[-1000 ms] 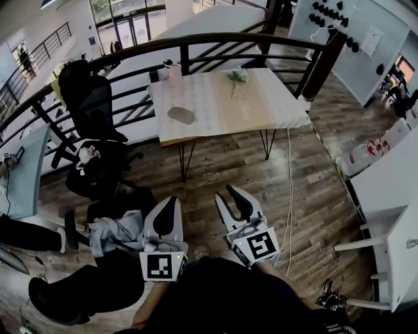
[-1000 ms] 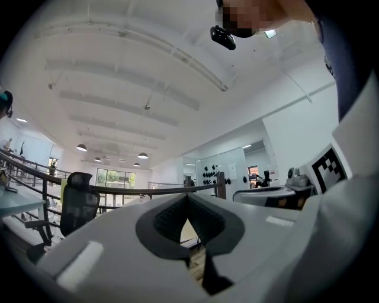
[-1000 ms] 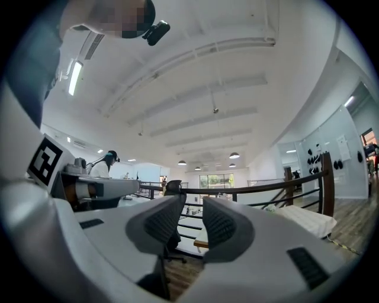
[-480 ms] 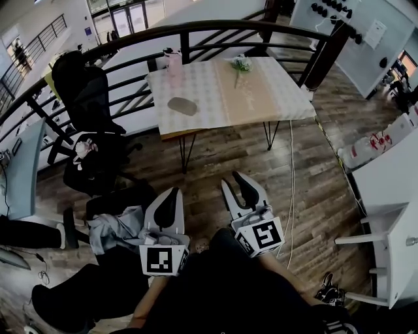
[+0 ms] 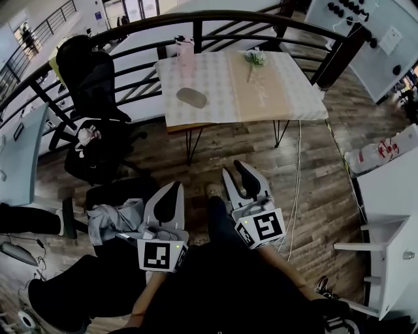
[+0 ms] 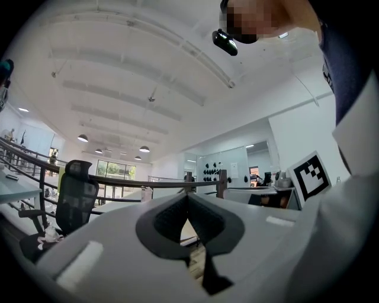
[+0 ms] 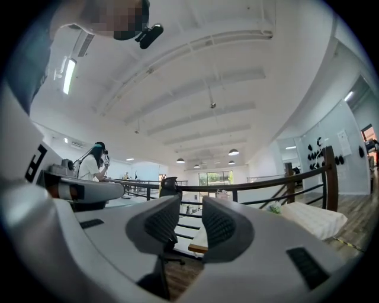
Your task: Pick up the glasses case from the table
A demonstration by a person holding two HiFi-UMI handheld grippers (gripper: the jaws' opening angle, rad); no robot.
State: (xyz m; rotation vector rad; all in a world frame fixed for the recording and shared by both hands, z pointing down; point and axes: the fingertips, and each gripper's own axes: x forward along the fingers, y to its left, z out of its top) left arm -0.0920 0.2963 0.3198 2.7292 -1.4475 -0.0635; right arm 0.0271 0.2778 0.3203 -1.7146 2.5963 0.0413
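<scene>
The grey oval glasses case (image 5: 191,98) lies on the left part of the table (image 5: 287,98), far ahead of both grippers. I hold my left gripper (image 5: 172,190) low over the wooden floor, its jaws shut with nothing in them; in the left gripper view (image 6: 187,198) the tips meet. Beside it, my right gripper (image 5: 236,171) stands narrowly open and empty, with a slim gap between its pads (image 7: 190,223). The case shows in neither gripper view.
A pink bottle (image 5: 185,49) and a small flower sprig (image 5: 255,59) stand at the table's far side. Black office chairs (image 5: 91,85) stand to the left, one draped with clothes (image 5: 111,222). A black railing (image 5: 215,16) curves behind the table. A white desk (image 5: 392,196) is at the right.
The person has stepped towards the table, carrying both grippers forward. The table and case look slightly larger and have shifted right in the head view. Neither gripper's jaws have changed.
</scene>
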